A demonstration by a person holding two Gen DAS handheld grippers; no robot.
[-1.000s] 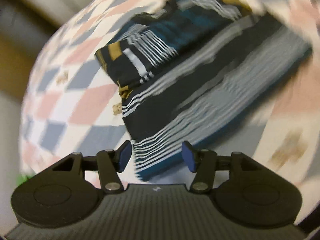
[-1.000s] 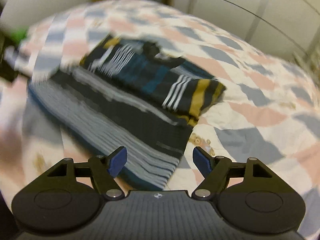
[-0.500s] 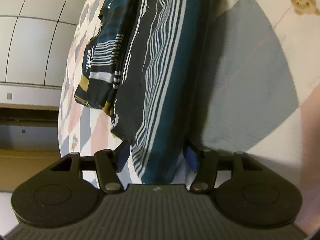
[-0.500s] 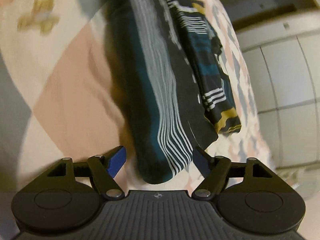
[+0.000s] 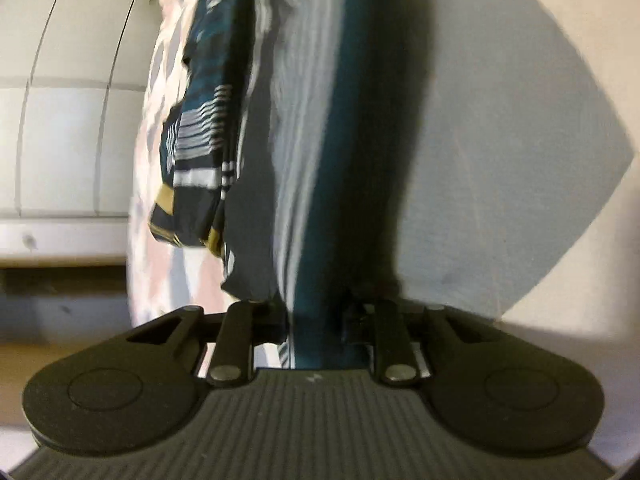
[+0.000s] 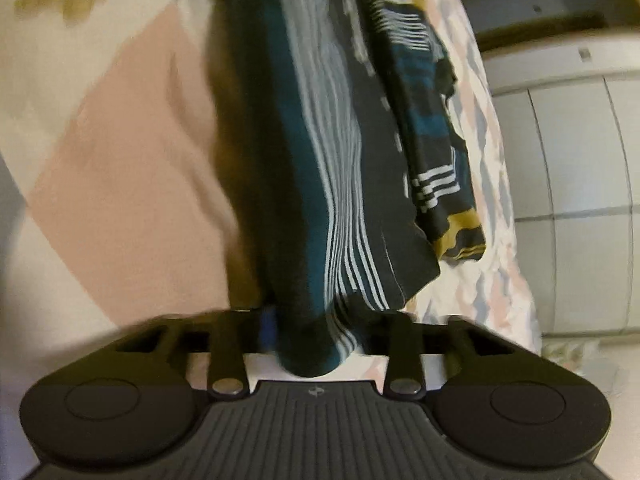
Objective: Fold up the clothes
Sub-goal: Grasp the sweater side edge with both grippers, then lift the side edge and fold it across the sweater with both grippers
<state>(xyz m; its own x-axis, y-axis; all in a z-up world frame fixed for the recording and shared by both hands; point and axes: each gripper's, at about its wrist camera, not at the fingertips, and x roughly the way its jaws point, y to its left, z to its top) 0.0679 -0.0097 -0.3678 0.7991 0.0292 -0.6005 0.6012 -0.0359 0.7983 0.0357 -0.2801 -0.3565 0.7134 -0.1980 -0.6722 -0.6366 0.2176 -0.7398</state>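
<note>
A dark garment (image 5: 312,160) with teal and white stripes lies folded on the checked bedspread (image 5: 500,160), running straight away from the camera. My left gripper (image 5: 316,320) has its jaws pinched on the garment's near teal edge, and cloth fills the gap between them. A folded part with a mustard band (image 5: 192,168) lies on top at the left. In the right wrist view, the other end of the same garment (image 6: 332,160) sits between the jaws of my right gripper (image 6: 316,328), shut on its rounded fold. There the mustard-banded part (image 6: 440,184) lies to the right.
The pink, grey and white bedspread (image 6: 120,160) spreads under and around the garment. White panelled cupboard doors (image 5: 60,140) stand beyond the bed's edge, and the same white cupboard doors (image 6: 580,160) appear at the right in the right wrist view.
Both grippers dropped low to the bed at opposite ends of the garment. Their jaws, open half a second ago, have narrowed onto its folded edge.
</note>
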